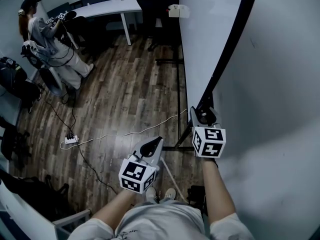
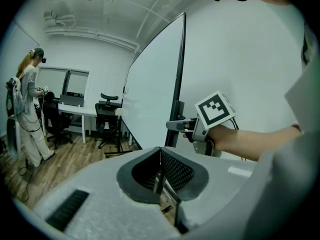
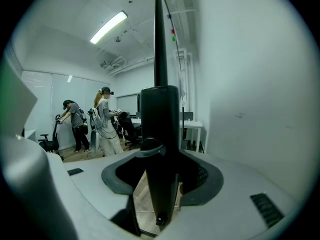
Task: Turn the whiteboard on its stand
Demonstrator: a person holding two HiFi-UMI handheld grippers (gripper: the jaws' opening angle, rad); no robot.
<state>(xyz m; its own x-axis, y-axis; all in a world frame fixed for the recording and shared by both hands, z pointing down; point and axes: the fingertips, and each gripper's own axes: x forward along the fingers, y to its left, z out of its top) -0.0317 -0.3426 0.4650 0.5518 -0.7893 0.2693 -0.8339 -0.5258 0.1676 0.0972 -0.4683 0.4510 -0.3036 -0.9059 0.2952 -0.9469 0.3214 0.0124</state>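
Jaws astride whiteboard edge (image 3: 159,134), right forearm (image 1: 216,190) extended

left gripper (image 2: 160,156) fingers together, whiteboard (image 2: 155,84) ahead

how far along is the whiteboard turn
Done: nothing visible shows how far the whiteboard has turned. In hand: the right gripper has the board's black edge frame between its open jaws, not clamped. The left gripper hangs shut and empty. Left: probably close on the frame, then swing the board on its stand.
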